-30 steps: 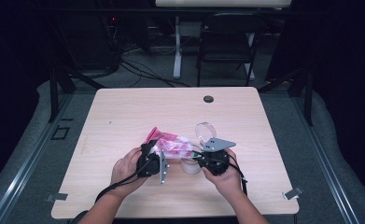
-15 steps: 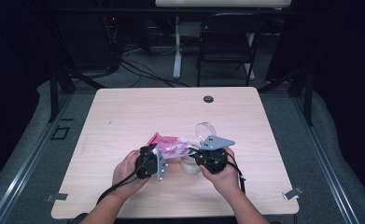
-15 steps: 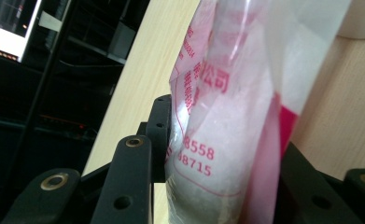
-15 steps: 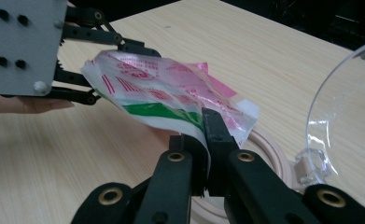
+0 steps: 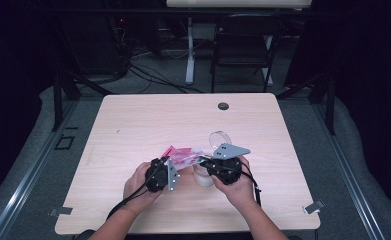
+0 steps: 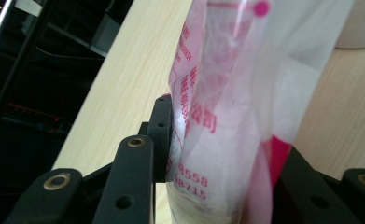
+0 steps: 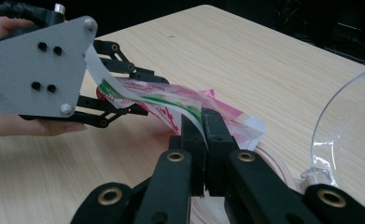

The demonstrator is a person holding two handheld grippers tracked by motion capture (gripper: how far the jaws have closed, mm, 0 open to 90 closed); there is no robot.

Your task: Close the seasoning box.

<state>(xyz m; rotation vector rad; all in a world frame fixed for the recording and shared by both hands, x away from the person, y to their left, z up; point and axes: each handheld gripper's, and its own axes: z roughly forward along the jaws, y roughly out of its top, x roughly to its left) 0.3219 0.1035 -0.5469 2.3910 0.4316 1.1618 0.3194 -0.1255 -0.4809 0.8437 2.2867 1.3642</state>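
A clear plastic bag [image 5: 182, 154] with pink and red print hangs stretched between the two grippers, above the table's near middle. My right gripper [image 5: 201, 160] is shut on one edge of the bag [image 7: 157, 100], its jaws [image 7: 202, 122] pinched flat on the film. My left gripper [image 5: 180, 160] has just been closing its jaws, and the bag [image 6: 227, 93] is squeezed between them. From the right gripper view, the left gripper [image 7: 119, 100] grips the bag's far end under its grey plate.
A white round container [image 5: 203, 176] sits on the wooden table [image 5: 133, 125] under the bag. A clear plastic dome [image 5: 220, 138] stands just behind the right gripper. A small black disc [image 5: 223, 106] lies near the far edge. A chair and cables stand beyond.
The bag's far end has drawn in a little toward the grippers. Both hands stay almost where they were.
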